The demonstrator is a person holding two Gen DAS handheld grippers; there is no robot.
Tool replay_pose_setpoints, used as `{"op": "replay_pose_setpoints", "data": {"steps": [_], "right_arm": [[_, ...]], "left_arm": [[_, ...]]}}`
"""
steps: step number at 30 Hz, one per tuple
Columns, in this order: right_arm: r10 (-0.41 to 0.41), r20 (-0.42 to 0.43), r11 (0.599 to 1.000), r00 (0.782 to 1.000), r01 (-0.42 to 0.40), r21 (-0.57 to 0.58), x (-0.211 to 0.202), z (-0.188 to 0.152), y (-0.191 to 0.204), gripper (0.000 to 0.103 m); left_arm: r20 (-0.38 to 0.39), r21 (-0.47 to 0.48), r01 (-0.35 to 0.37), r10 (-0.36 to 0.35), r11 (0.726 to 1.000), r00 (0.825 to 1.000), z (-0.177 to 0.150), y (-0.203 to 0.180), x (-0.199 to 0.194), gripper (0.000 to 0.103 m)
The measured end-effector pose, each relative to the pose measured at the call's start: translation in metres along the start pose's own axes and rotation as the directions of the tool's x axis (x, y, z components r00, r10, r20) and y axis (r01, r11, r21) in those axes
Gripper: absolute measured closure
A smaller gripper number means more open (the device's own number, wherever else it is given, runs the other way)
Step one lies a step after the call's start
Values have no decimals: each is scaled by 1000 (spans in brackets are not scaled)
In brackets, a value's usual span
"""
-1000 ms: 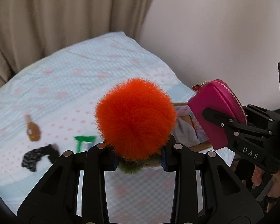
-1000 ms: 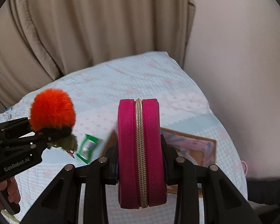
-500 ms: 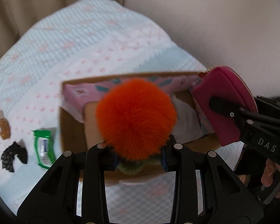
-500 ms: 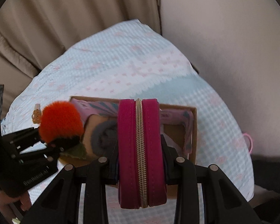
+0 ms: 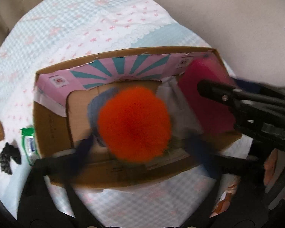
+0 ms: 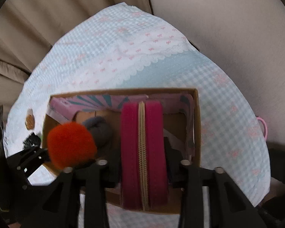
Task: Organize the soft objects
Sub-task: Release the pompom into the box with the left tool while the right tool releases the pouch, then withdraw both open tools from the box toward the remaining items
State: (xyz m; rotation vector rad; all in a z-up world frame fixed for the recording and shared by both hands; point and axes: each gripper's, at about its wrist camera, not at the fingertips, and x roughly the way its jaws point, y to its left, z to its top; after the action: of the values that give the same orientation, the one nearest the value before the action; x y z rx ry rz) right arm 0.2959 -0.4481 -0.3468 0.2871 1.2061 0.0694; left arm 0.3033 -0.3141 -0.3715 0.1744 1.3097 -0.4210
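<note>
Orange pompom dropping as my left gripper jaws open; magenta pouch between opening right gripper jaws may tip outside cardboard box.

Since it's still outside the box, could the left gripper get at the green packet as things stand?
Probably yes: the green packet lies uncovered on the bedspread beside the box, and the left gripper is opening, letting the orange pompom go.

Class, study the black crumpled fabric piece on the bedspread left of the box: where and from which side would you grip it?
Pinch the black fabric piece at its middle, from straight above: it lies flat on the bedspread, lobes spreading either side, clear of the green packet.
</note>
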Motion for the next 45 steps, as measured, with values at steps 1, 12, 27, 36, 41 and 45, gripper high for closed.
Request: {"op": "replay_pose_setpoints", "data": {"steps": [1, 12, 27, 36, 41, 45], "right_arm": [[-1, 15, 1000, 1000, 1, 6, -2, 2, 0, 18], [-19, 100, 999, 995, 23, -45, -26, 1, 2, 0], [-36, 285, 991, 958, 72, -115, -140, -21, 70, 0], [1, 411, 977, 912, 86, -193, -238, -48, 164, 0], [-6, 452, 968, 892, 119, -223, -267, -76, 220, 0], [17, 492, 961, 871, 121, -248, -277, -101, 260, 0]], "left_arm": [[7, 5, -1, 1, 1000, 1000, -1, 0, -1, 0], [30, 18, 1, -2, 1000, 1000, -10, 0, -22, 0], [195, -3, -6, 7, 1000, 981, -53, 32, -155, 0], [363, -77, -16, 43, 997, 931, -109, 80, -275, 0], [445, -146, -52, 112, 988, 889, -152, 120, -330, 0], [488, -215, -73, 172, 974, 855, -196, 164, -363, 0]]}}
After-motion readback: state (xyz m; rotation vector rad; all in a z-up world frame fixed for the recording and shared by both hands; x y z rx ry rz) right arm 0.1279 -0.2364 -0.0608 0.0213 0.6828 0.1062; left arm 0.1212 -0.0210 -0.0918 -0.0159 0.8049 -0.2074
